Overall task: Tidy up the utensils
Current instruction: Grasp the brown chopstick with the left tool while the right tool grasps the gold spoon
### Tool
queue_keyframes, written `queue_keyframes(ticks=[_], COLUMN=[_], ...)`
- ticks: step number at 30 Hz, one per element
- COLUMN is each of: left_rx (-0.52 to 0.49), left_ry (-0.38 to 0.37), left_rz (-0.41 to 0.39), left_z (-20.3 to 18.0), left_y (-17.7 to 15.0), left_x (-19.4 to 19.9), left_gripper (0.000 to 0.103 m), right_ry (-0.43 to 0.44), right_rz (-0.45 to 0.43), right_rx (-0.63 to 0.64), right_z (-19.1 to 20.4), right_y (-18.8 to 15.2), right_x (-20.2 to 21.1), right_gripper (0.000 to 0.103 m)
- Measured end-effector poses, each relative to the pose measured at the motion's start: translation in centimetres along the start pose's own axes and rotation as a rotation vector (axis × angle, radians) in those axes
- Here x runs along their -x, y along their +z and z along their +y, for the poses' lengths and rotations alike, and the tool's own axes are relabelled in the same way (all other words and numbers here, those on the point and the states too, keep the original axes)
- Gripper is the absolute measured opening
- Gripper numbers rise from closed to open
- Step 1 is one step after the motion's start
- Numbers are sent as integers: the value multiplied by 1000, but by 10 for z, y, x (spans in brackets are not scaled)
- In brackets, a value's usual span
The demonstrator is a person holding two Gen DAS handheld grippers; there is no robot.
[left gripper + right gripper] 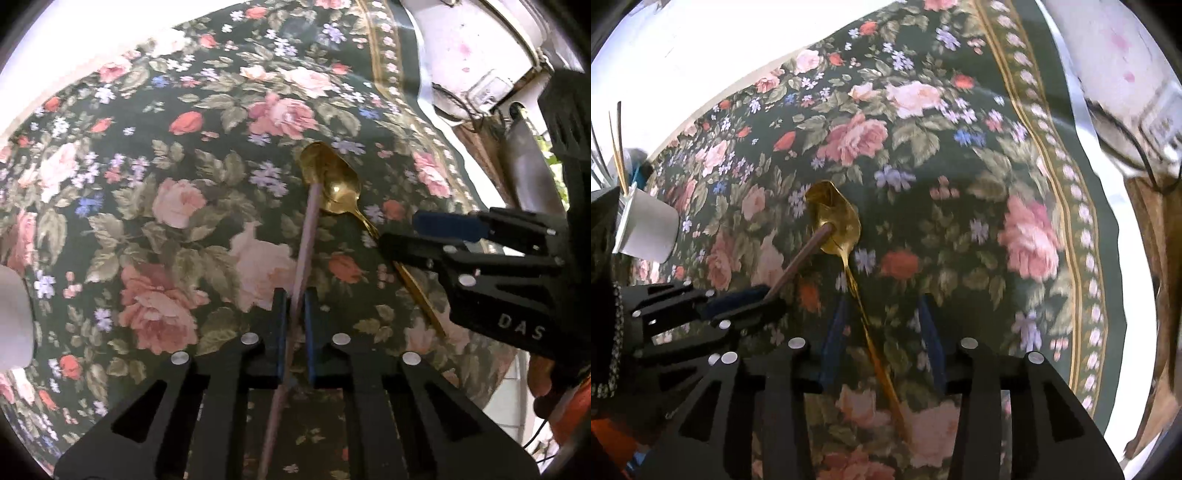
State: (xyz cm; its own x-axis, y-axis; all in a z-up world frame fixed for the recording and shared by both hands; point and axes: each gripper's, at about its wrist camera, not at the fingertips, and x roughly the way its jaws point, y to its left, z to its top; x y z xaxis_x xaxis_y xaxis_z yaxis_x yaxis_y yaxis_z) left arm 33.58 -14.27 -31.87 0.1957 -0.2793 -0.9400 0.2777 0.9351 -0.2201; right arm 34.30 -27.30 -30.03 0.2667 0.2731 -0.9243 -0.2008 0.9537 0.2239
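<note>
The left tongs [295, 332] are clamping the shaft of a pinkish-brown stick [306, 236], its far tip resting on the bowl of a gold spoon [334, 184]. The right tongs [882, 339] are standing apart, straddling the gold spoon's handle as it is lying on the flowered tablecloth [155, 206] of the table. Farther off to the left, a white cup [650, 230] is holding several thin upright utensils [617, 147], too small to identify.

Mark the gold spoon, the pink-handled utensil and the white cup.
gold spoon [837, 225], right wrist view, on its bowl.
pink-handled utensil [306, 236], left wrist view, mid-handle.
white cup [652, 230], right wrist view, on its side wall.
</note>
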Motion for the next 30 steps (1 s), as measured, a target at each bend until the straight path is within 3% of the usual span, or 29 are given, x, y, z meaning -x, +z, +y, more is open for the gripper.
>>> queue_keyframes(ticks=[12,23,30], left_rx=[94,144,135], left_ry=[28,54,68], left_rz=[-87,-154,-201], left_z=[31,43,36], left_y=[-17,-28,-30], left_x=[31,53,71], left_gripper=[5,5,5], right_ry=[-12,-130,-83], right_rz=[-22,-74,-82], right_rx=[130,199,106], right_z=[42,74,63], right_y=[38,50,49], right_x=[-16,-37,-28], right_gripper=[37,35,32])
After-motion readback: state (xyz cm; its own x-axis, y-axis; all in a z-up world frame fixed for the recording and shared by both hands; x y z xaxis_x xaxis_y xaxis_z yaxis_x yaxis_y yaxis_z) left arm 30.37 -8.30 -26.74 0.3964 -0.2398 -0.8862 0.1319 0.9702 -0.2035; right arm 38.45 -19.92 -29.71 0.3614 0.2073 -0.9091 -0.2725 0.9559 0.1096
